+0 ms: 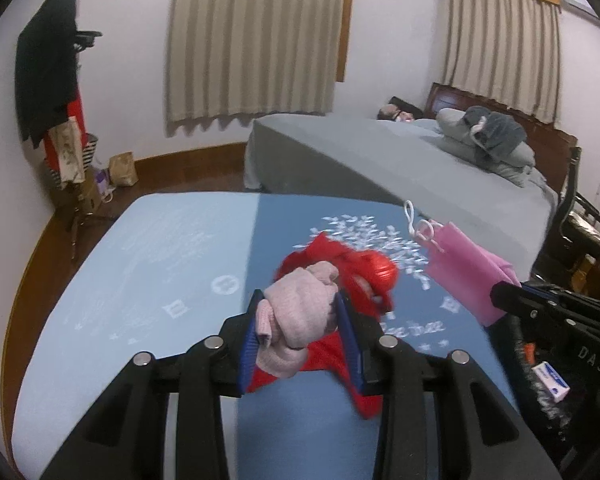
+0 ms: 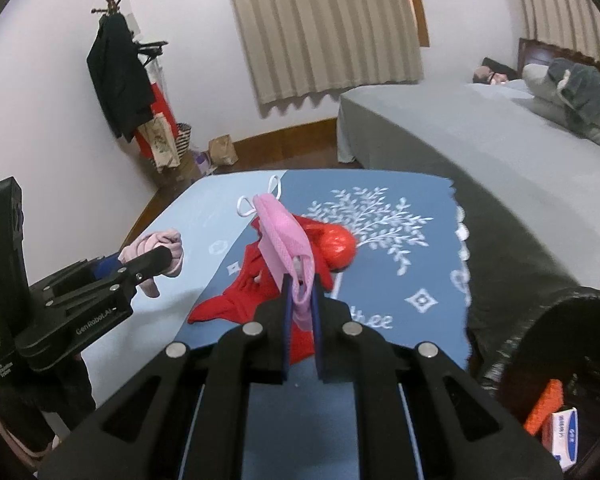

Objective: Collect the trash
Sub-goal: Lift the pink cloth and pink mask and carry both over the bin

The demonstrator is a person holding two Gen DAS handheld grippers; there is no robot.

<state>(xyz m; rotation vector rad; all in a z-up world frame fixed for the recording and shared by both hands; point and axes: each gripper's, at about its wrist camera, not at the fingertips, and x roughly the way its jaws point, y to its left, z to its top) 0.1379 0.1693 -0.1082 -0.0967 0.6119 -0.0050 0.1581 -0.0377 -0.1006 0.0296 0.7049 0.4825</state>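
Observation:
My left gripper [image 1: 300, 320] is shut on a balled pale pink sock [image 1: 300, 312], held above the blue table cloth [image 1: 140, 264]; it also shows in the right wrist view [image 2: 148, 264] with the sock [image 2: 160, 246]. My right gripper [image 2: 300, 300] is shut on a pink face mask [image 2: 280, 232] with white ear loops, lifted over a red plastic bag [image 2: 332, 248]. In the left wrist view the mask [image 1: 464, 264] hangs at the right and the red bag [image 1: 360, 276] lies behind the sock. A black bin [image 2: 560, 380] at lower right holds trash.
The bin [image 1: 560, 380] holds a white and blue box [image 2: 564, 436] and an orange item [image 2: 546, 408]. A grey bed [image 2: 480, 140] stands behind the table. A coat rack [image 2: 116, 80] with dark clothes and paper bags [image 2: 222, 150] stand by the wall.

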